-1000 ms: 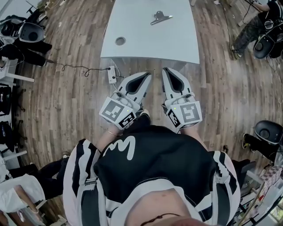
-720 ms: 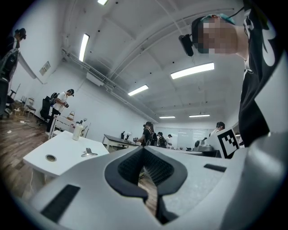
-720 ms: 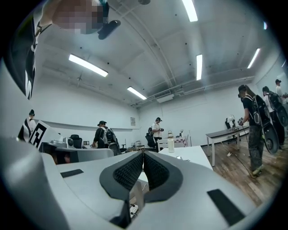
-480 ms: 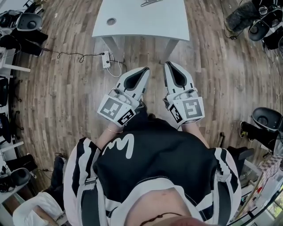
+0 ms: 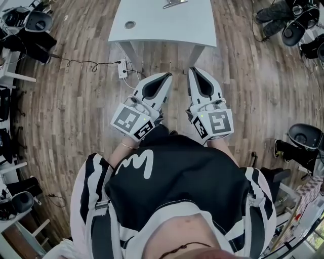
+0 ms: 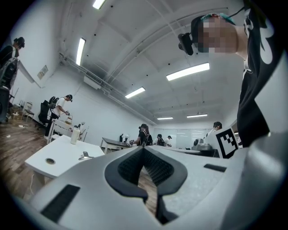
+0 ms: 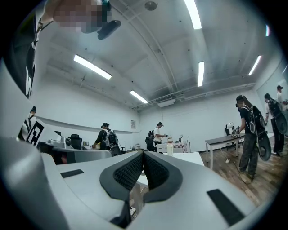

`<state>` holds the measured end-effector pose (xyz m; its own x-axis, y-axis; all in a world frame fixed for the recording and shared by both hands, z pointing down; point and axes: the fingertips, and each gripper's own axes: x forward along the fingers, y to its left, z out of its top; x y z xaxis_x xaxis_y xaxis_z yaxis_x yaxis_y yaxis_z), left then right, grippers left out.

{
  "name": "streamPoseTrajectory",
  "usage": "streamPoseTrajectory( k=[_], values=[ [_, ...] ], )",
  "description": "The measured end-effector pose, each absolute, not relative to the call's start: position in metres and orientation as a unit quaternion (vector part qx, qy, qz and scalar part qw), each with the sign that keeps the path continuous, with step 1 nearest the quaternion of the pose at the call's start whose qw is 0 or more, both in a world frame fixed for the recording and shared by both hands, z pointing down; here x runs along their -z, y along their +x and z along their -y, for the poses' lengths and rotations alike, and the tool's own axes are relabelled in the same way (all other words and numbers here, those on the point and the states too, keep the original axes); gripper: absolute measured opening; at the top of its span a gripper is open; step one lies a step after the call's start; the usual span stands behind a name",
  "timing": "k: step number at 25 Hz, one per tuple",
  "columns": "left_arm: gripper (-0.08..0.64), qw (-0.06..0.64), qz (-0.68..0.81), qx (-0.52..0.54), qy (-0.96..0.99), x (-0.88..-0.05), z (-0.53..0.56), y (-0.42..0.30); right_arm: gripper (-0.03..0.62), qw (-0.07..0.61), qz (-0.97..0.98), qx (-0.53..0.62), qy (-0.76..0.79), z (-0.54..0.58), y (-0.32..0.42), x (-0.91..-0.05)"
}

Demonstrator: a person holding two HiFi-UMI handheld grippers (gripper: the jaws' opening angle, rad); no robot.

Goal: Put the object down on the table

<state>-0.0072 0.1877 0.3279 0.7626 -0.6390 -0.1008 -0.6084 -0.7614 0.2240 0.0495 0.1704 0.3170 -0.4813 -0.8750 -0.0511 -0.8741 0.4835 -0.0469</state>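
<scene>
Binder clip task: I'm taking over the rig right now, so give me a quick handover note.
Left gripper: shut, empty, over the wooden floor, short of the table.
Right gripper: shut, empty, beside the left one.
Binder clip: lying on the white table ahead, apart from both grippers.
Done: the clip looks set down.
Left: probably nothing.
</scene>
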Motion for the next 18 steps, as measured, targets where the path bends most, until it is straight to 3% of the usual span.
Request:
streamPoseTrajectory(
  k=[18],
  values=[
    [0.003, 0.093, 0.331, 0.086, 0.935, -0.332, -0.171, -0.036, 0.017, 0.035, -0.864, 0.01, -0.502, -0.156, 0.016, -0.32]
  ],
)
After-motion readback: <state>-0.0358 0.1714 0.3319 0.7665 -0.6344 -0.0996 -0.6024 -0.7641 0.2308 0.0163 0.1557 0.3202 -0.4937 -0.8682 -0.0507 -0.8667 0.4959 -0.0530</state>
